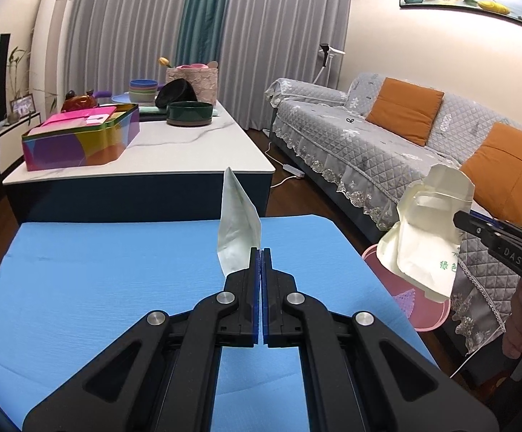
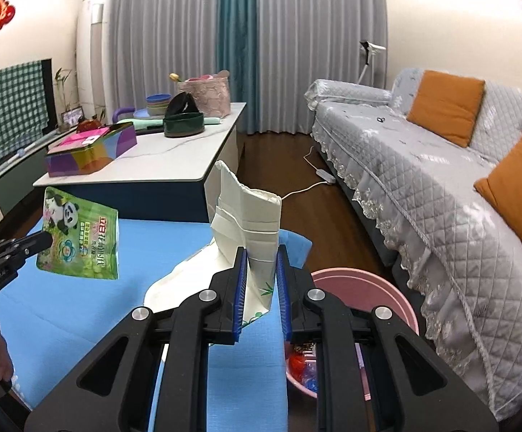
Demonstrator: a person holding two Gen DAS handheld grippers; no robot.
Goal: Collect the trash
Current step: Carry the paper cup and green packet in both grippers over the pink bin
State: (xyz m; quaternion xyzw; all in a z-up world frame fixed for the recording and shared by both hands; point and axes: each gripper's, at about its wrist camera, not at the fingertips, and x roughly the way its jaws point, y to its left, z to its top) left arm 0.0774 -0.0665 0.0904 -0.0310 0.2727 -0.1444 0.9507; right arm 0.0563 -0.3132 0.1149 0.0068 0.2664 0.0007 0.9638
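Left wrist view: left gripper (image 1: 261,252) pinched tight on the edge of a flat pouch (image 1: 239,232), held upright over the blue surface (image 1: 80,280). At far right the right gripper (image 1: 459,220) carries a crumpled cream bag (image 1: 423,244) above the pink bin (image 1: 430,315).

Right wrist view: right gripper (image 2: 261,262) is clamped on the cream bag (image 2: 250,226), w/ its lower part draping twd the surface. Pink bin (image 2: 387,295) sits just beside, w/ some trash inside. Pouch (image 2: 80,234) shows a green panda print.

Both look light, thin, floppy & prob slick; an edge pinch seems enough.
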